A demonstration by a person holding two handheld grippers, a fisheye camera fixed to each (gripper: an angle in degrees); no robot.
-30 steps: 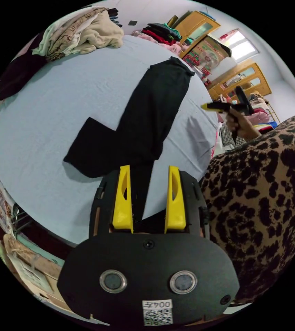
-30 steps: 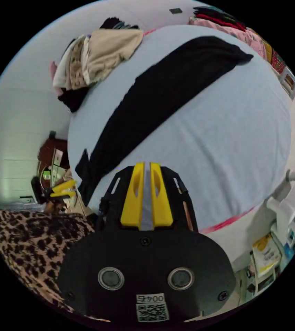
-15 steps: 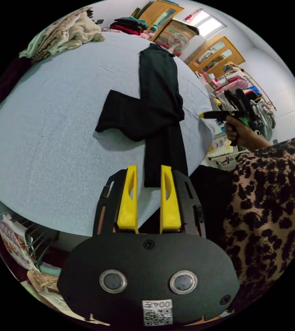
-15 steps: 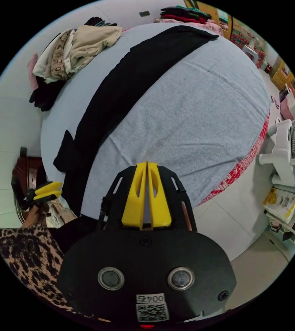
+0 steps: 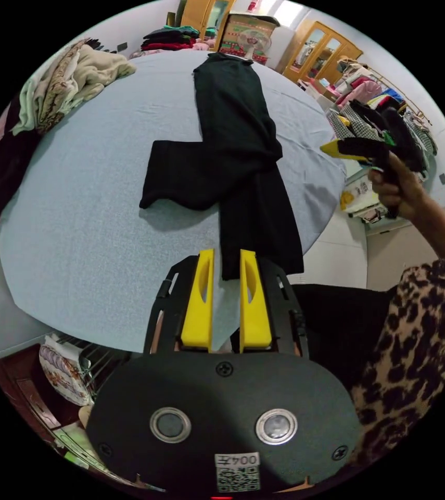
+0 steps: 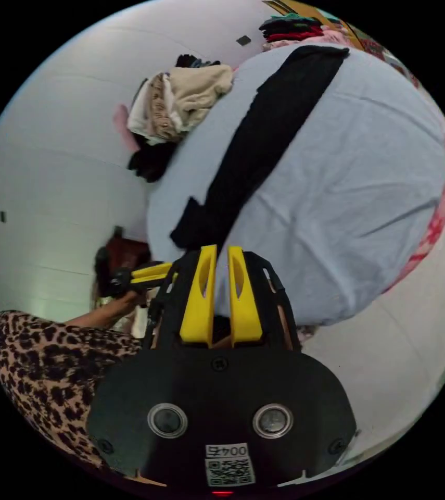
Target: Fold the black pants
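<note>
The black pants (image 5: pixel 232 146) lie along the light blue bed (image 5: pixel 76 219), one part turned out sideways to the left. Their near end reaches the bed's edge just beyond my left gripper (image 5: pixel 222 254). That gripper is open by a moderate gap with nothing between its jaws. A hand holds my right gripper (image 5: pixel 332 148) in the air off the bed's right side. In the right gripper view the pants (image 6: pixel 269 135) run as a long strip. My right gripper (image 6: pixel 222 250) hovers near their lower end, jaws a narrow slit apart and empty. The left gripper (image 6: pixel 152 272) shows beside it.
A heap of unfolded clothes (image 5: pixel 66 83) sits at the bed's far left, and a folded stack (image 5: pixel 173 37) at the far end. Wooden cabinets (image 5: pixel 313 47) and a clothes rack (image 5: pixel 383 104) stand beyond. A wire rack (image 5: pixel 71 359) sits below the bed. A leopard-print sleeve (image 5: pixel 420 323) is at the right.
My left gripper's jaws have narrowed from a wide gap to a moderate one. The right jaws, touching half a second ago, stand slightly apart. Both cameras shifted; the pants lie as before.
</note>
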